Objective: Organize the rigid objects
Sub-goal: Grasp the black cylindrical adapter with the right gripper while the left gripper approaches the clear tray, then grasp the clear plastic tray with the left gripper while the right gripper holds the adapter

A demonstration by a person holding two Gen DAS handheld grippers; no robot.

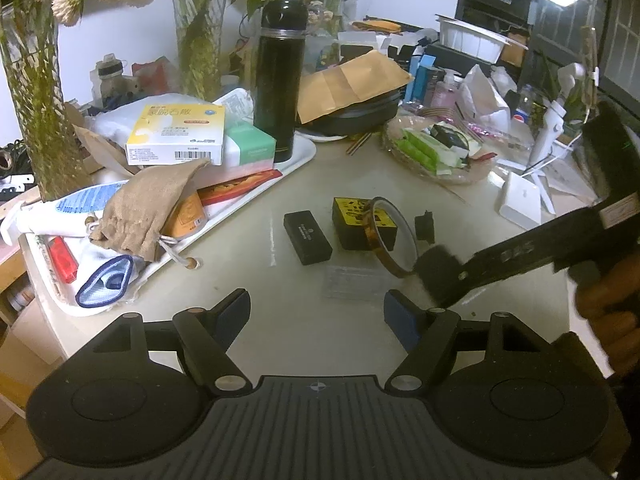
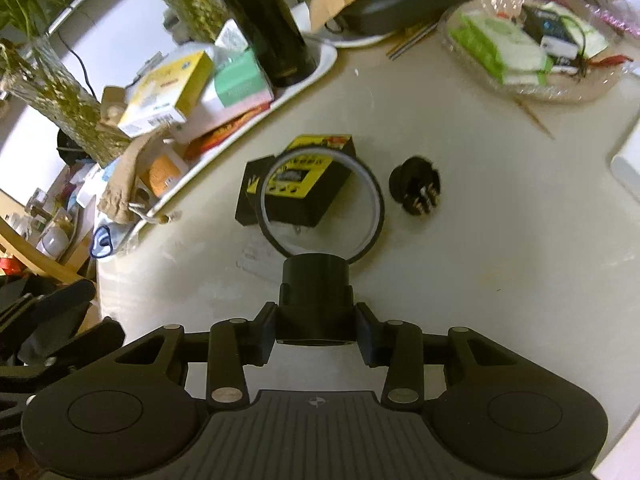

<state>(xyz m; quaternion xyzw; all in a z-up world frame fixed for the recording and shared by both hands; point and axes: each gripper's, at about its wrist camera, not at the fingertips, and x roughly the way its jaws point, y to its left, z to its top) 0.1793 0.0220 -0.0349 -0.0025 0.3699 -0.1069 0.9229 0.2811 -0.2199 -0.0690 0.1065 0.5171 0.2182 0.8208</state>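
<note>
While right tool (image 2: pixel 316 330) clamps black tape holder (image 2: pixel 316 300), amber tape ring (image 2: pixel 378 204) upright; left tool (image 1: pixel 316 312) apart; tray (image 1: pixel 298 156) holds flask (image 1: pixel 280 80), boxes.

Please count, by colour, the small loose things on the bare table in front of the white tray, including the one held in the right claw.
Black: 3 (flat box, round plug, cylinder in the right claw)
Yellow and black: 1 (printed box)
Amber: 1 (tape ring)
Clear: 1 (flat case)
Total: 6
</note>
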